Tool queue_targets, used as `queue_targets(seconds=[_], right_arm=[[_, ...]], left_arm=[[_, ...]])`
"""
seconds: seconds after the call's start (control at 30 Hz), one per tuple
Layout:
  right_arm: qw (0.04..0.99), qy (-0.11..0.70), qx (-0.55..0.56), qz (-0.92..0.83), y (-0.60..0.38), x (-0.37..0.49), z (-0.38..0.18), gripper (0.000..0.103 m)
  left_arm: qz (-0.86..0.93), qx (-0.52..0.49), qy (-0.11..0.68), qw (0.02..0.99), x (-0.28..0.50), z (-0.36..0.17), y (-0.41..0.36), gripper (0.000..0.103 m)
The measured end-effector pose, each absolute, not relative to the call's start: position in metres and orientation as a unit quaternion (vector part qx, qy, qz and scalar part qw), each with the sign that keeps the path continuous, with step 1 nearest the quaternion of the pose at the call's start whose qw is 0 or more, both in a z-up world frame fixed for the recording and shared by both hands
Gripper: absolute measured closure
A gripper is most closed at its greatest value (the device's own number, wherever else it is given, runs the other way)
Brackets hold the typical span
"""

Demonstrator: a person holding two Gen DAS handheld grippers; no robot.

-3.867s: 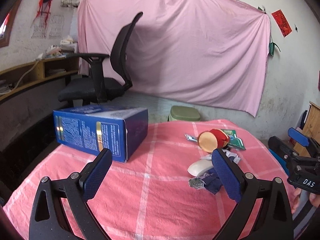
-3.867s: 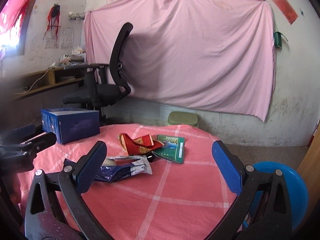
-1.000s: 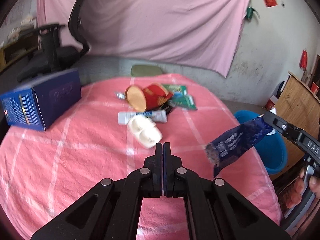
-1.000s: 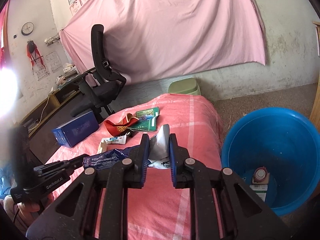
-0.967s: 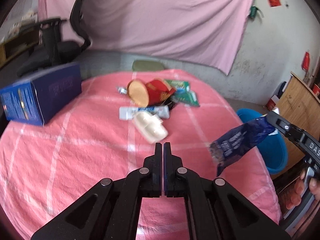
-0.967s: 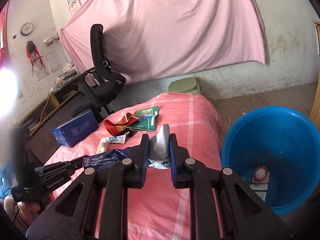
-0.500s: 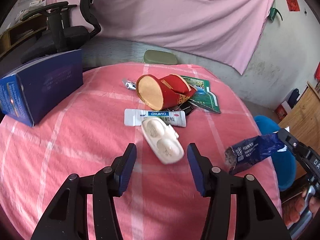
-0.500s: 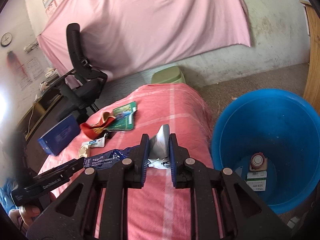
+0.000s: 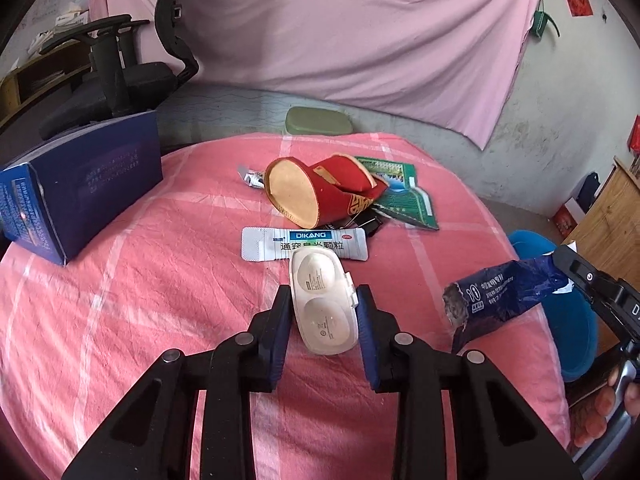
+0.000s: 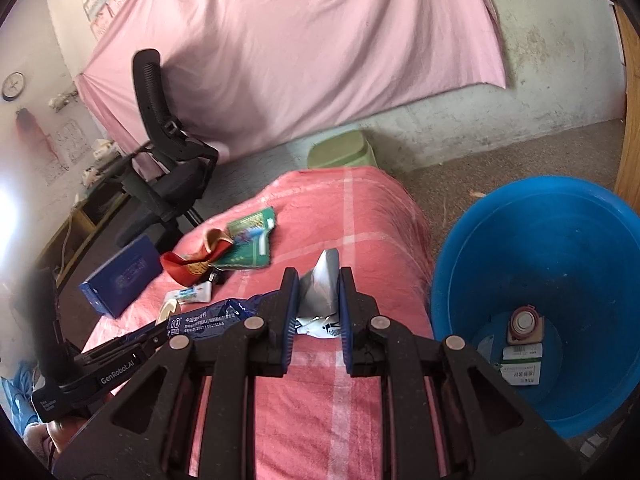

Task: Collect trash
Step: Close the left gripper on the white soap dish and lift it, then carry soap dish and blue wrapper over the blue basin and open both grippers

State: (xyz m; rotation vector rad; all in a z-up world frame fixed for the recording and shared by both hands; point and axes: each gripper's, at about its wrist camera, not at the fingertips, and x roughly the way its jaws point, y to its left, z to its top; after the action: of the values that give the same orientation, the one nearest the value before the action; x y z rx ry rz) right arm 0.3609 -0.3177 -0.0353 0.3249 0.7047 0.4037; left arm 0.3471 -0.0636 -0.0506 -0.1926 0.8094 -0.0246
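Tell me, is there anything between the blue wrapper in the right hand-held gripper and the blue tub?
Nothing visible. The right hand-held gripper grips the blue wrapper at the table's edge; the blue tub stands open on the floor beside it, with only air between.

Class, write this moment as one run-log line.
left gripper: closing around white case | right gripper: shut on blue wrapper | blue tub: beside table, some trash inside

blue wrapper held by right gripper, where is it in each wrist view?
Left wrist: blue wrapper at right edge, hanging from the right gripper over the table's edge.
Right wrist: low centre, clamped between the pads, its printed end trailing left.
Shared landmark: red cardboard sleeve.
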Motion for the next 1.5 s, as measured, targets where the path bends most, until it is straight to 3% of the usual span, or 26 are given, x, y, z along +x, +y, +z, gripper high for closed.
queue_targets(seconds=[0.13, 0.57, 0.83, 1.17, 1.5], right_arm=[[0.920, 0.303, 0.151, 0.195, -0.321, 0.347, -0.022, 0.063], [0.979, 0.062, 0.152, 0.124, -0.369, 0.269, 0.046, 0.063], [0.989, -0.021, 0.143, 0.030, -0.406, 0.234, 0.062, 0.062], [0.989, -0.011, 0.137, -0.060, -0.464, 0.221, 0.052, 0.062], [0.977, 0.098, 0.162, -0.100, -0.506, 0.255, 0.010, 0.062]], left_arm=[[-0.017, -0.095, 0.353, 0.931, 0.326, -0.036, -0.065, 0.076], [-0.067, -0.069, 0.168, 0.981, 0.277, 0.058, -0.134, 0.076], [-0.143, -0.034, 0.103, 0.984, 0.270, 0.087, -0.199, 0.076], [-0.225, -0.010, 0.102, 0.969, 0.275, 0.080, -0.275, 0.076], [-0.257, -0.017, 0.238, 0.936, 0.329, 0.045, -0.323, 0.076]])
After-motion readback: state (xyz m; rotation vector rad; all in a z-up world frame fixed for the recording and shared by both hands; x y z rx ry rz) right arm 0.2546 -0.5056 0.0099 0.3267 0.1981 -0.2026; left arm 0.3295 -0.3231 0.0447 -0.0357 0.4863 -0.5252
